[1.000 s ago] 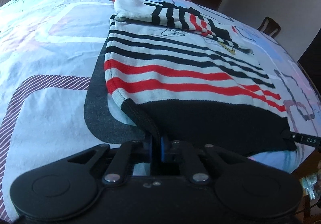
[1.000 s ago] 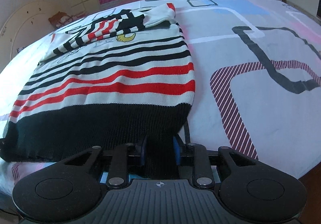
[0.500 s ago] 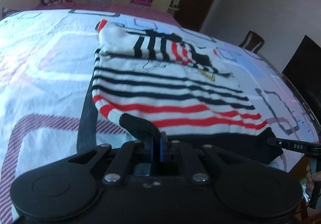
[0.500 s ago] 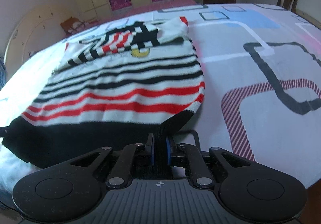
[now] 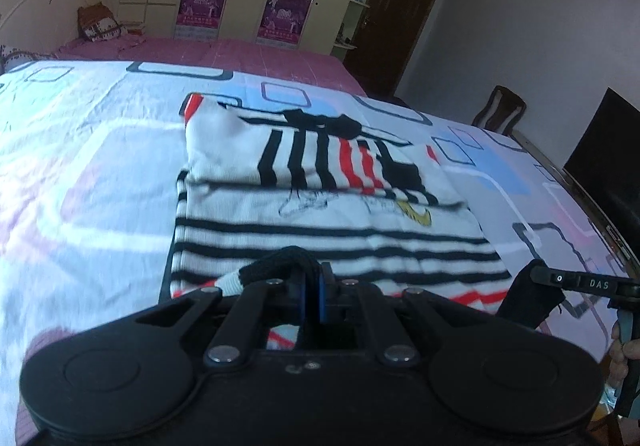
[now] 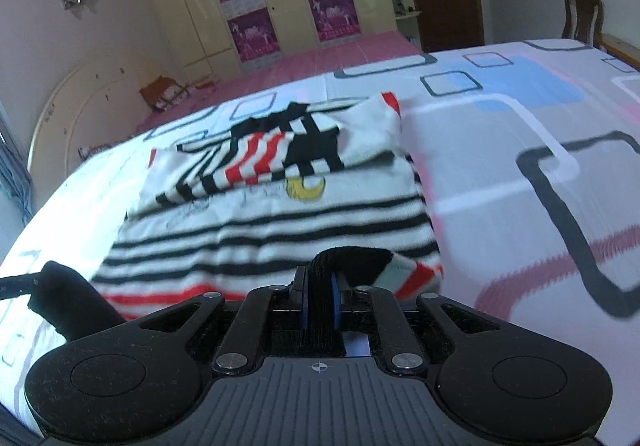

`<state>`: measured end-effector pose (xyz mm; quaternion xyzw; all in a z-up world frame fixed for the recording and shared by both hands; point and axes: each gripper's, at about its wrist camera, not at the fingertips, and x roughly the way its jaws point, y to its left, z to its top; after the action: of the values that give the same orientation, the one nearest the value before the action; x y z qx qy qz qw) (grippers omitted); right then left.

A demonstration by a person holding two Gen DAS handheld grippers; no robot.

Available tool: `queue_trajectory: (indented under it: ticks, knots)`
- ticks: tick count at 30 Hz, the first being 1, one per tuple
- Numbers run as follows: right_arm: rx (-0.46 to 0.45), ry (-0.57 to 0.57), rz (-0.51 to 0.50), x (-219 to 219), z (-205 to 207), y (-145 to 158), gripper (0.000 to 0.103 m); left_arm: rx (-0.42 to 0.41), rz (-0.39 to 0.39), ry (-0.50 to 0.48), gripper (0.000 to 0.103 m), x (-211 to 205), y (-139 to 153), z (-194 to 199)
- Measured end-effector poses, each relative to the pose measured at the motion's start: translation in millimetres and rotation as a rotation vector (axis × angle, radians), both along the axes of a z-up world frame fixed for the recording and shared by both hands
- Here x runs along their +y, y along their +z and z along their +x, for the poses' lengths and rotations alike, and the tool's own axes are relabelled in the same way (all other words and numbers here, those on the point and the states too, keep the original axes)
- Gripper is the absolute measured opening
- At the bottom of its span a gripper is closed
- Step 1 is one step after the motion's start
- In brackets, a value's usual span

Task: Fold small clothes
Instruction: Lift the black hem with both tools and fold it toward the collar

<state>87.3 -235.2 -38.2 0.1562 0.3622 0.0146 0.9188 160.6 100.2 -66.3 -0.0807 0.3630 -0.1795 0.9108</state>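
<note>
A small striped sweater [image 5: 320,214] [image 6: 272,222], white with black and red bands and a black hem, lies on the bed with its sleeves folded across the chest. My left gripper [image 5: 313,288] is shut on the hem's left corner, lifted off the bed. My right gripper [image 6: 320,294] is shut on the hem's right corner, also raised. Each gripper shows in the other's view: the right gripper [image 5: 560,282] and the left gripper [image 6: 36,286], each with black hem hanging from it. The hem between them is lifted and curls toward the chest.
The bed sheet [image 5: 80,174] [image 6: 520,150], white with grey, blue and pink squares, spreads around the sweater. A pink cover [image 5: 224,54] lies beyond. Wardrobes with purple posters [image 6: 256,6], a dark door [image 5: 396,22] and a chair [image 6: 580,14] stand behind. A dark screen [image 5: 608,150] is right.
Both grippers have risen and moved forward with the black hem, lifting it off the bed over the red stripes. The right gripper's jaws closed tighter on the hem.
</note>
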Motion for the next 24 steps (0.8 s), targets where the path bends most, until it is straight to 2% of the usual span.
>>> queue_trajectory:
  ticks: [10, 24]
  knots:
    - [-0.043, 0.025, 0.015, -18, 76, 5, 0.01, -0.036, 0.002, 0.057, 0.006, -10, 9, 63]
    - [-0.058, 0.035, 0.059, -46, 175, -6, 0.01, -0.079, 0.022, 0.11, 0.006, -25, 11, 147]
